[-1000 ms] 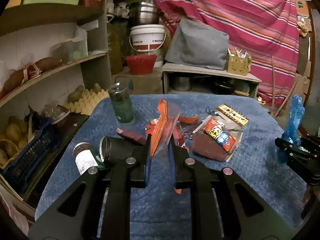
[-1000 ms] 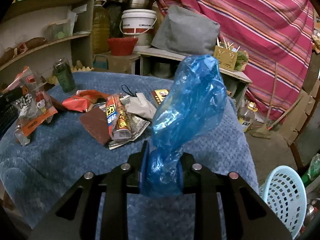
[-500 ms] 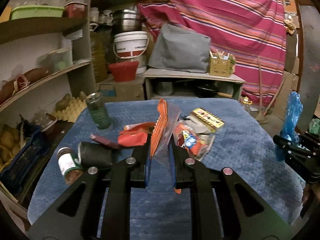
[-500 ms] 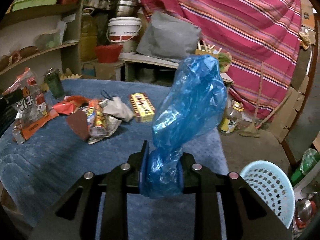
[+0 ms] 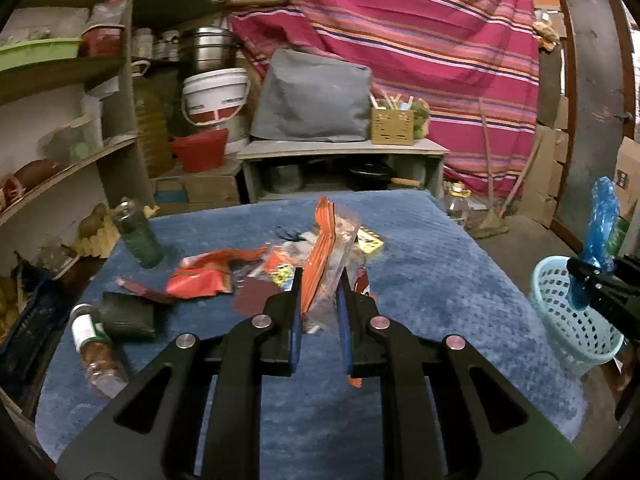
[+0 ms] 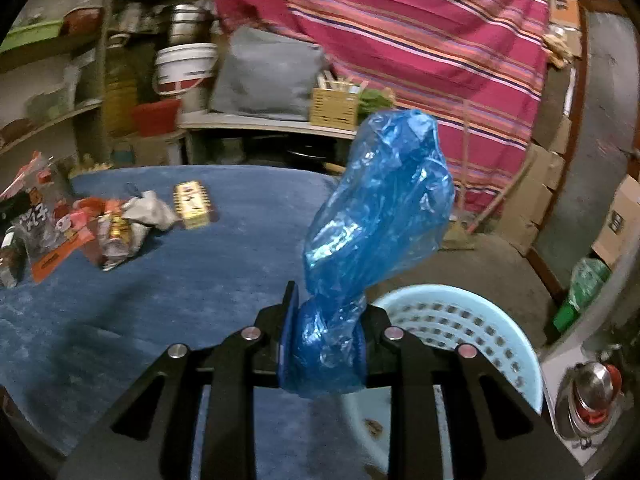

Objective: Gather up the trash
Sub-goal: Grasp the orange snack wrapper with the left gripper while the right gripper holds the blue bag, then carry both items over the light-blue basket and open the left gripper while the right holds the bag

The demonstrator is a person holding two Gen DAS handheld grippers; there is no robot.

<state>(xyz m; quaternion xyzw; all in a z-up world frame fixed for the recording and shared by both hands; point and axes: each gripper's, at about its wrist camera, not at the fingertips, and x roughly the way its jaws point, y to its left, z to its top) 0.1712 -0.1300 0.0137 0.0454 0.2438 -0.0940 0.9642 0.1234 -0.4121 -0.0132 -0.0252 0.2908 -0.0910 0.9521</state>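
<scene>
Your right gripper (image 6: 322,344) is pinching a crumpled blue plastic bag (image 6: 380,216) just above the pale blue basket (image 6: 472,320). Your left gripper (image 5: 319,312) is clamping an orange-and-clear wrapper (image 5: 326,252), left of that basket.

An orange-and-clear snack wrapper (image 5: 326,256) is clamped upright in the left gripper (image 5: 319,300) above the blue-covered tabletop (image 5: 432,280). Loose wrappers (image 5: 200,280) are scattered beyond it. At right, a blue plastic bag (image 5: 598,240) is held over a light-blue basket (image 5: 560,320).

Glossy, crinkled blue plastic bag (image 6: 380,216); nubbly matt blue cloth (image 5: 420,248) on the table; perforated pale plastic basket (image 6: 452,316); shiny steel pot (image 5: 206,50).
</scene>
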